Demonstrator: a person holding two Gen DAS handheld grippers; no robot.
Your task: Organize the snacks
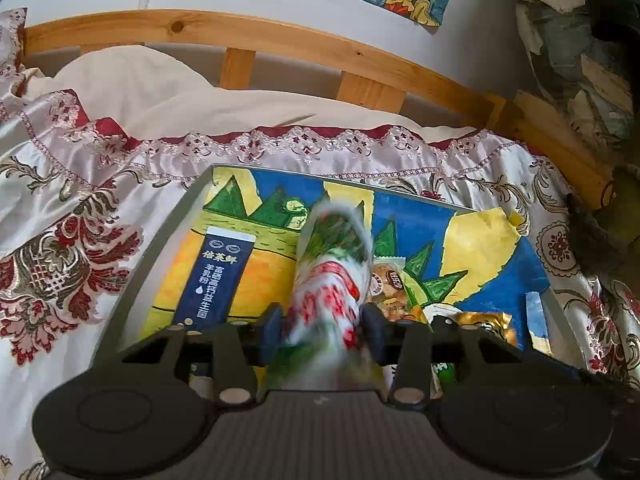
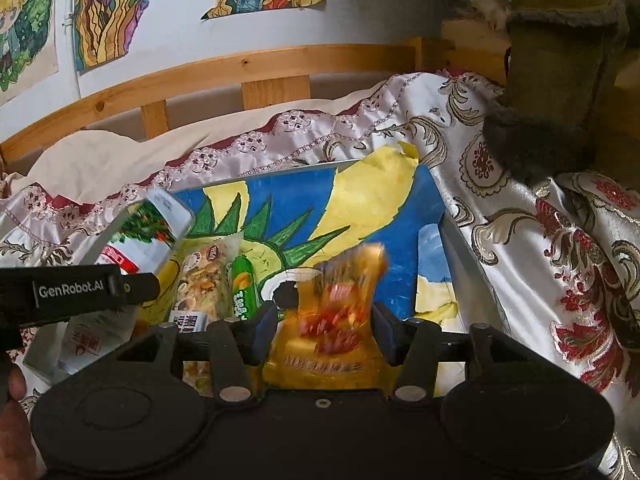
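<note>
**Snacks gripped in both grippers above the painted tray**

Snacks sit in both sets of jaws. The left gripper [image 1: 324, 330] has its blue-padded jaws pressed against a white plastic snack packet with red and green print [image 1: 332, 272], which stands up between them and is motion-blurred. The right gripper [image 2: 324, 326] likewise clamps a golden-yellow foil snack packet with red lettering [image 2: 340, 312], also blurred, upright between its pads.

Just beyond the left jaws, a dark navy rectangular sachet with white Chinese characters [image 1: 214, 280] lies flat on the tray, to the left of the held packet. To the right of it lies a clear packet of beige nutty brittle [image 1: 390, 288], partly hidden behind the gripper. In the right wrist view the same brittle packet [image 2: 200, 284] lies beside a slim green stick packet with yellow print [image 2: 242, 288], the two touching or nearly so.

All of this rests in a shallow grey-rimmed tray [image 1: 148, 264] lined with a bright painting in blue, yellow and green. The tray lies on a glossy white bedspread with red and gold floral embroidery [image 1: 60, 248]. Behind it runs a pine-wood bed rail [image 1: 280, 40], and coloured drawings hang on the white wall [image 2: 104, 12].
</note>
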